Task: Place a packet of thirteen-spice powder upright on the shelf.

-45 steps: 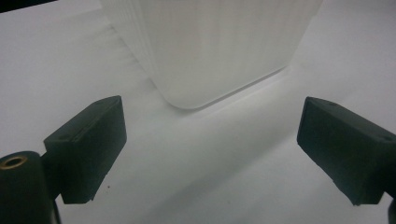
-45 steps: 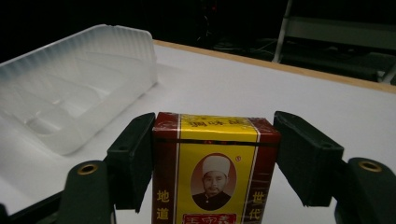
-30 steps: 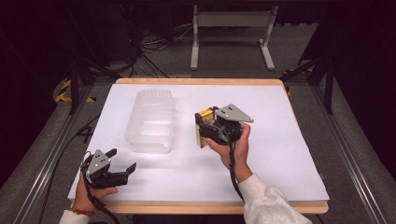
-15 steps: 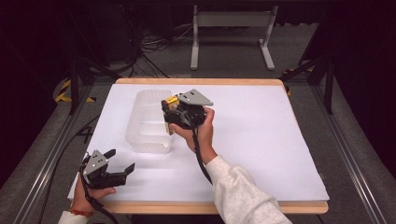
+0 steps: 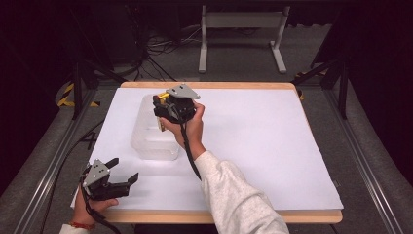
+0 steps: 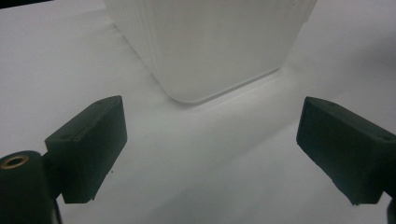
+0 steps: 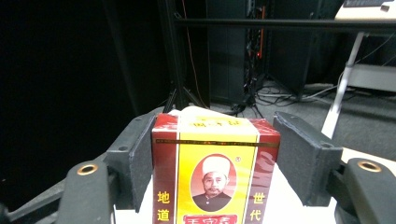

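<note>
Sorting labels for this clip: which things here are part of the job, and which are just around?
In the job: box, held by right gripper; clear bin; left gripper, open.
Just around: table; metal stand; floor cables.

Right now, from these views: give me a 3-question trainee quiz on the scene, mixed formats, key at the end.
1. True or false: the right gripper is shut on the red and yellow box.
2. Multiple choice: the right gripper with its box is above
A. the bare right half of the table
B. the clear plastic container
C. the floor beyond the table
3. Short answer: how do the jaws of the left gripper stand, and is anything between them?

Key
1. True: both pads press the box's sides in the right gripper view.
2. B
3. Wide open, nothing between them; the container stands ahead of them on the white table cover.
</note>
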### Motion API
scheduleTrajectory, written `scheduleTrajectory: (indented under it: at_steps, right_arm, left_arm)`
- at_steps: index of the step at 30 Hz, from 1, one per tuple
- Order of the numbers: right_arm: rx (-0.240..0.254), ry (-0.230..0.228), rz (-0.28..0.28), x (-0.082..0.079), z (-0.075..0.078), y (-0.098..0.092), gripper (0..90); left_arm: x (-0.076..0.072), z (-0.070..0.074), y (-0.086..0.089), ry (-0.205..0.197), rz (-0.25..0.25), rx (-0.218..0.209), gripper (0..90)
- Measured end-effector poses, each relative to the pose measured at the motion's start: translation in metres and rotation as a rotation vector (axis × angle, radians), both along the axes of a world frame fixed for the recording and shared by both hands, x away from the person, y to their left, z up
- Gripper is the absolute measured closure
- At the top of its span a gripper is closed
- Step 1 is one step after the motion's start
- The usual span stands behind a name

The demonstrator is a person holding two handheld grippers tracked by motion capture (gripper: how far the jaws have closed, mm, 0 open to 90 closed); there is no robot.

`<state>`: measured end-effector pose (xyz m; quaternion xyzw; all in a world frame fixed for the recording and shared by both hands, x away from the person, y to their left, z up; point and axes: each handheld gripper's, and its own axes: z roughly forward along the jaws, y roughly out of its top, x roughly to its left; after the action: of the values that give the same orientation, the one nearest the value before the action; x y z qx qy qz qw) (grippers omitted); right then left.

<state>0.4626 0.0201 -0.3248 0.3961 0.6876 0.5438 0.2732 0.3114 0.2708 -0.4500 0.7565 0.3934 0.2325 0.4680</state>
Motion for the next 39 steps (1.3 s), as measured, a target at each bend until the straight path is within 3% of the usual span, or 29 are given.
scheduleTrajectory:
  at_steps: [12,25,34,39]
  right_arm:
    - [-0.003,0.04,-0.049,0.023,-0.021,0.017,33.3]
    - [0.043,0.056,-0.104,0.031,-0.03,0.005,33.3]
    - [0.071,0.058,-0.109,0.028,-0.039,0.0,33.1]
    - [0.062,0.052,-0.097,0.024,-0.042,-0.002,32.8]
  left_arm:
    - [-0.005,0.0,0.005,-0.007,-0.001,-0.005,9.2]
    - [-0.005,0.0,0.002,-0.007,-0.014,-0.001,9.1]
    - [-0.005,-0.001,0.002,-0.005,-0.016,0.004,9.0]
    - [-0.004,-0.001,0.001,-0.003,-0.019,0.004,8.9]
